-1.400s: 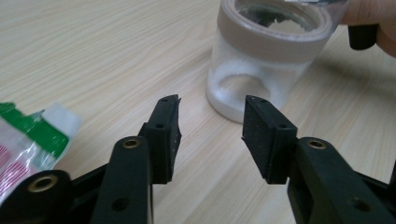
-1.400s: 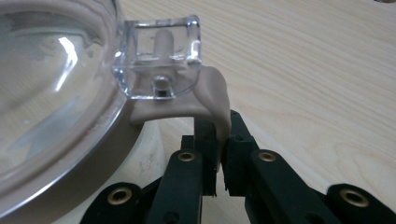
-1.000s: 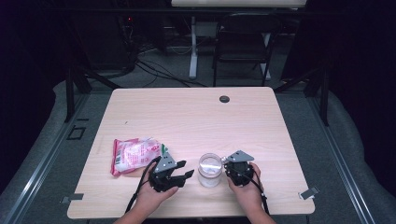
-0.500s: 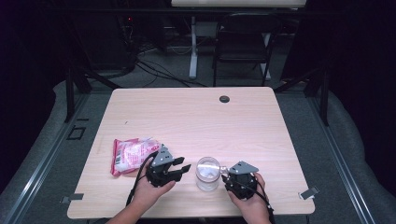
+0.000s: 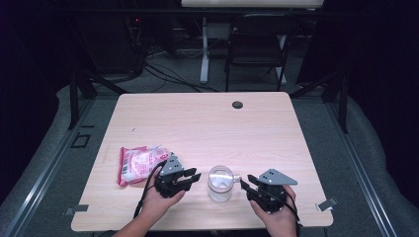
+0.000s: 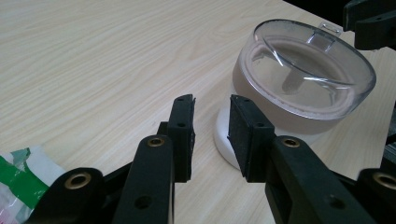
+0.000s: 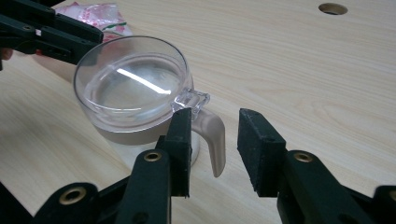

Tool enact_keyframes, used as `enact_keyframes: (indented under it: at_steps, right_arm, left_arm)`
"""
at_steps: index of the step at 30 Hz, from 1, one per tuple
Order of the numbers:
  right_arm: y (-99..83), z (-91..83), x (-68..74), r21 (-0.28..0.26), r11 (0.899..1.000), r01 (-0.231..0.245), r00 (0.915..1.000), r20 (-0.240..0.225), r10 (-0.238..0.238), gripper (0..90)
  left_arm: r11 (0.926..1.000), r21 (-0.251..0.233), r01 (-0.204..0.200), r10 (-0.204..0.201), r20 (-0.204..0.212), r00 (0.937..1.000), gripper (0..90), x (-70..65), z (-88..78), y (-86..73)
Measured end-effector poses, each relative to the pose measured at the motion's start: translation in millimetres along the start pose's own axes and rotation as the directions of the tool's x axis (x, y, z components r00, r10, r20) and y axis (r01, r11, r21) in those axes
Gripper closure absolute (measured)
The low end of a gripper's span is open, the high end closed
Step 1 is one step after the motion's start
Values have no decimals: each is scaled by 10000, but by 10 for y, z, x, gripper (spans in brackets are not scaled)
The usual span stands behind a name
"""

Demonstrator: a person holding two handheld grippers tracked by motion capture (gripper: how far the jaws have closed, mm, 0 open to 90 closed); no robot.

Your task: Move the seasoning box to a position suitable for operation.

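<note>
Jug [image 5: 220, 183]: a clear jug with a clear lid and a beige handle [image 7: 212, 135] is stood upright near the desk's near edge, between the two grippers.
Left gripper [image 5: 191, 178]: it is held just left of the jug, pointed right at it. In the left gripper view [image 6: 211, 135] the jaws are seen narrowly parted, having just been closing; nothing is pressed between them, and the jug's white base lies just beyond their tips.
Right gripper [image 5: 245, 185]: it is held just right of the jug, pointed left. In the right gripper view [image 7: 215, 151] the jaws are seen apart, having just been opening; the handle lies in the gap between them, close to the left pad, with no grip on it.
Packet [image 5: 140, 163]: a pink and white packet is laid flat on the desk, just left of the left gripper.
Desk [image 5: 207, 128]: pale wood, with a round cable hole [image 5: 237, 104] at the far edge.
</note>
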State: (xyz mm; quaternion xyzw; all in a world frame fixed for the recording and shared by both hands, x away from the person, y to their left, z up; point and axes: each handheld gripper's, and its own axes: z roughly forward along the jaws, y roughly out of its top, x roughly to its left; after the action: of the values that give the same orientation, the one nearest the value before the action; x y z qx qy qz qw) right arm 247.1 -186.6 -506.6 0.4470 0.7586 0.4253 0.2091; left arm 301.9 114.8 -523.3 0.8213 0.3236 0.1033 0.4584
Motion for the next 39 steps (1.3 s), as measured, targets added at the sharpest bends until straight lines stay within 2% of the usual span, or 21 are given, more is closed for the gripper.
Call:
enact_keyframes:
  at_steps: [6, 9, 12, 15, 17, 18, 20, 23, 25, 29, 31, 33, 34, 39]
  right_arm:
    - [-9, 31, 9, -49, 9998, -201, 9998, -25, 200, 722]
    - [-12, 8, 12, -215, 9995, -235, 9997, -13, 235, 747]
    - [5, -4, -11, -315, 9979, -567, 9981, -249, 559, 769]
    - [32, -9, -42, -254, 9972, -709, 9973, -232, 703, 804]
    - [77, -28, -72, -227, 9967, -784, 9966, -288, 777, 817]
    - [113, -36, -86, -206, 9959, -878, 9954, -407, 870, 818]
    - [258, -49, -129, 181, 9962, -850, 9953, -453, 858, 839]
    - [352, -51, -146, 226, 9945, -1023, 9933, -524, 1034, 848]
    - [440, -26, -167, 432, 9904, -1310, 9882, -741, 1340, 845]
    - [540, 54, -140, 860, 9877, -1306, 9880, -714, 1369, 832]
    - [546, 80, -118, 923, 9863, -1365, 9869, -742, 1435, 823]
    - [533, 105, -96, 1217, 9806, -1538, 9842, -692, 1629, 824]
    - [511, 125, -75, 1435, 9767, -1595, 9830, -683, 1706, 837]
    - [470, 138, -83, 1533, 9718, -1790, 9796, -643, 1905, 855]
  left_arm:
    - [9997, -227, -84, 84, 11, 10000, 714, -9, -25, 3]
    - [9990, -385, 216, -200, 413, 9989, 764, -8, -37, -2]
    - [9983, -503, 304, -287, 340, 9990, 818, -11, -83, 4]
    - [9973, -557, 477, -455, 408, 9981, 867, 0, -103, 23]
    - [9984, -394, 417, -399, 461, 9981, 882, 5, -110, 80]
    - [9993, -286, 254, -242, 406, 9989, 885, 1, -117, 126]
    - [10000, -9, -60, 61, 458, 9989, 896, -21, -128, 280]
    - [9996, 265, -100, 85, 539, 9985, 899, -38, -115, 370]
    - [9996, 246, -102, 86, 634, 9980, 900, -53, -93, 443]
    - [9996, 174, -214, 206, 456, 9987, 900, -77, -46, 543]
    - [9992, 99, -379, 375, 369, 9986, 900, -83, -48, 530]
    - [9988, 160, -466, 456, 587, 9972, 900, -70, -42, 467]
    - [9976, 447, -537, 504, 714, 9962, 900, -49, -26, 390]
    - [9963, 691, -505, 429, 1071, 9933, 900, -30, -19, 297]
